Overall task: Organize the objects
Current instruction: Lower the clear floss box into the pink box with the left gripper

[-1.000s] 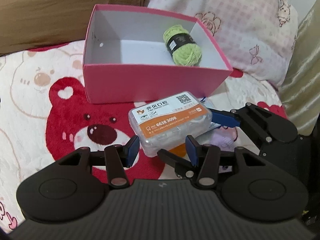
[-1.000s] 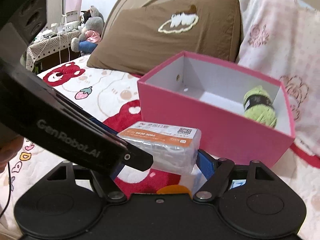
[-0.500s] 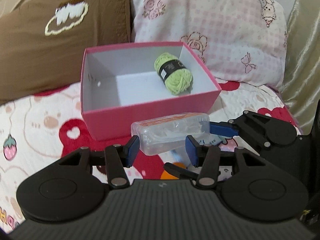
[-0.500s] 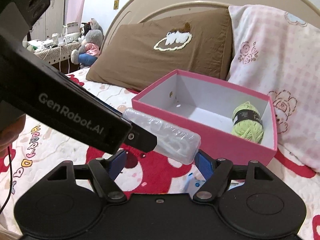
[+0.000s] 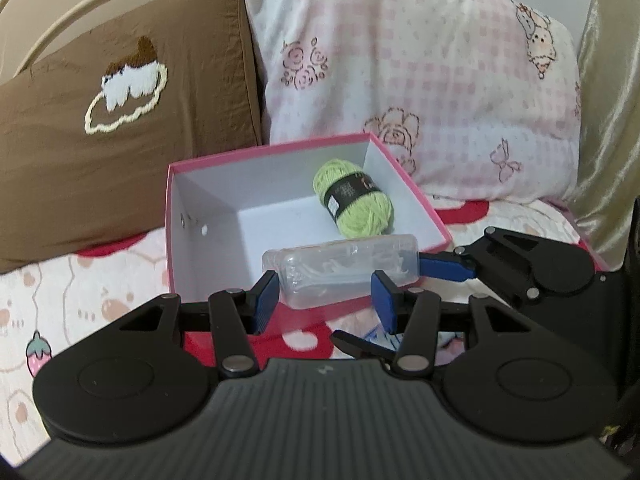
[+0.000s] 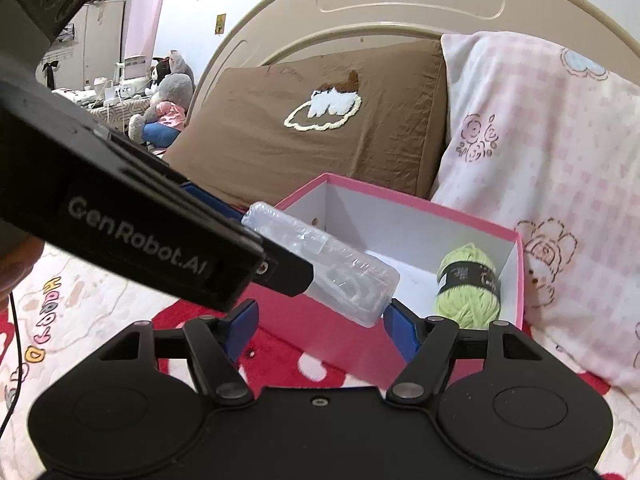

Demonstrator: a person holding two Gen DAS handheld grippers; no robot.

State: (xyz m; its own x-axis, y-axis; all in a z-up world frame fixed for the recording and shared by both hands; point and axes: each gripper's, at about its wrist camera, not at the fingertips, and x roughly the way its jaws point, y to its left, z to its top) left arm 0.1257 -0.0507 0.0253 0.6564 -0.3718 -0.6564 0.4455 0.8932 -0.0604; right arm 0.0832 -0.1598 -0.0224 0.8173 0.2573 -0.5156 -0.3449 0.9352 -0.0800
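Observation:
A clear plastic case [image 5: 340, 270] of small white items is held in the air just in front of the open pink box [image 5: 200, 216] on the bed. Both grippers hold it together: my left gripper [image 5: 325, 300] has its blue pads on the case's long sides, and my right gripper [image 6: 320, 320] grips its ends, its blue finger [image 5: 444, 269] reaching in from the right. The case [image 6: 324, 270] also shows in the right wrist view, partly hidden by the left gripper's body. A green yarn ball [image 5: 352, 204] lies inside the box at the back right.
A brown pillow [image 5: 100, 128] and a pink checked pillow [image 5: 420, 80] stand behind the box against the headboard. The bedspread [image 5: 60, 304] has red bear prints. A gold curtain [image 5: 608, 100] hangs at the right. Plush toys [image 6: 164, 112] sit far left.
Both grippers have lifted the clear case off the bedspread and carried it up toward the pink box. The case has tipped so its label faces away.

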